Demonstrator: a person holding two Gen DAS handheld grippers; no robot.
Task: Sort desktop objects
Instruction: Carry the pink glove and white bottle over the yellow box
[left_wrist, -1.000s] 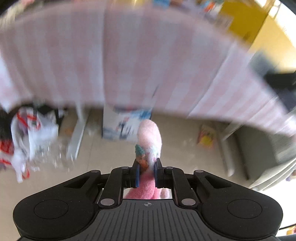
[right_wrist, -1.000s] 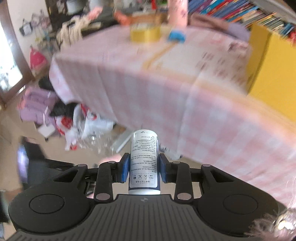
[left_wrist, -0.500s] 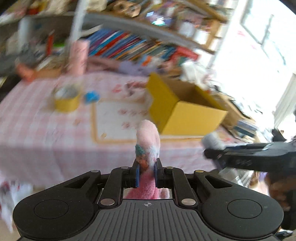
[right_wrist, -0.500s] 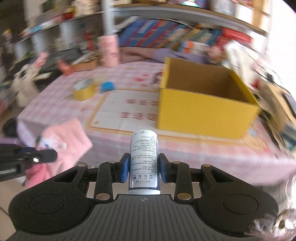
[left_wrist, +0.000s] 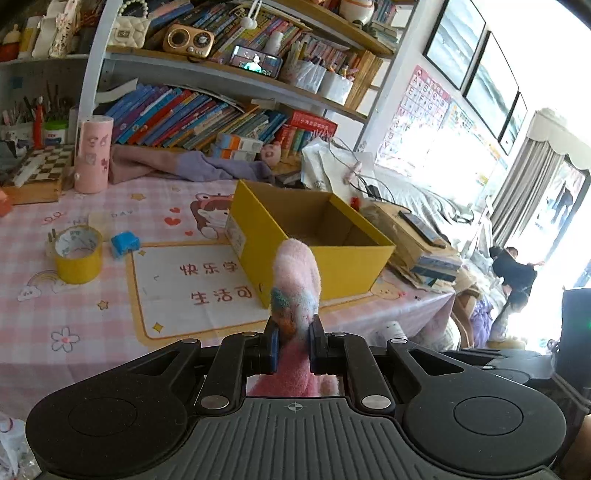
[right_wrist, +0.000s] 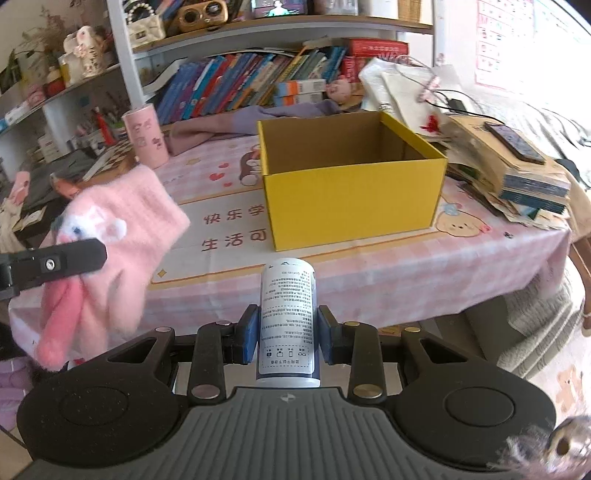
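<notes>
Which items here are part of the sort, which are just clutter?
In play: pink glove in left tool; white bottle in right tool; yellow box.

Clutter: bookshelf books, pink cup, purple cloth.

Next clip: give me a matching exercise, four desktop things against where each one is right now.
Things:
1. pink fuzzy glove
2. white canister
3. yellow tape roll
4. yellow box

Places:
A. held in the right hand-held gripper
B. on the tablecloth beside the blue block
C. open on the table
D. held in the left hand-held gripper

Pairs: 1-D, 2-A, 3-B, 4-C
</notes>
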